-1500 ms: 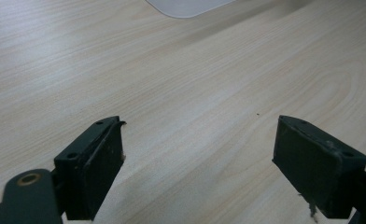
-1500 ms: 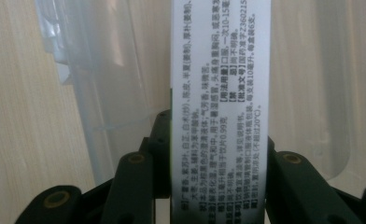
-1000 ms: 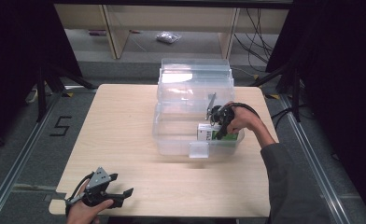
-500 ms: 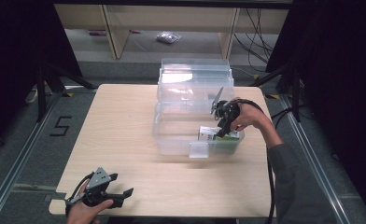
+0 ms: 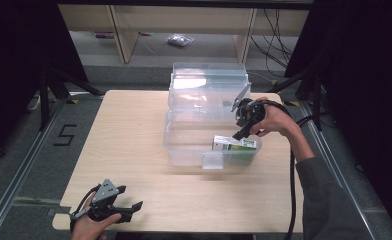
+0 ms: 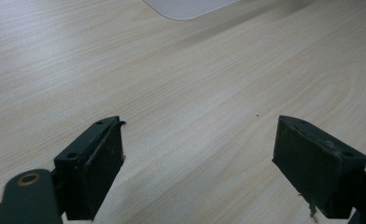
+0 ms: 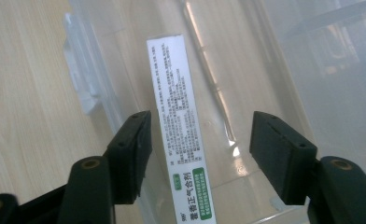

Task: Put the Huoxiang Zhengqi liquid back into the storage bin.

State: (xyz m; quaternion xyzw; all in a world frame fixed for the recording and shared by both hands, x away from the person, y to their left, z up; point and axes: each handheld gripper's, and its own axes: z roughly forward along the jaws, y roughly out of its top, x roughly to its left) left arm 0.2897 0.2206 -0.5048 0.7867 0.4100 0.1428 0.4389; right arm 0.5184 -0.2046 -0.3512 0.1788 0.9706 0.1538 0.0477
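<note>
A long white and green carton [image 5: 236, 144] lies flat in the front right part of a clear plastic bin [image 5: 184, 150]. My right gripper [image 5: 239, 134] hovers just above it, open, jaws pointing down at the carton. In the right gripper view the carton [image 7: 176, 102] lies lengthwise below the gap of the right gripper [image 7: 200, 135], touching neither jaw. My left gripper [image 5: 132, 207] rests low at the table's front left corner, open and holding nothing. Bare wood lies between the jaws of the left gripper [image 6: 197, 154].
The bin's clear lid [image 5: 209, 80] stands open behind it at the table's far edge. A latch tab [image 5: 213, 160] sticks out from the bin's front wall. A corner of the bin [image 6: 186, 5] shows far ahead of the left jaws. Shelving stands beyond the table.
My right gripper has lifted up and back a little from the carton, which stays lying in the bin. The left gripper has not moved.
</note>
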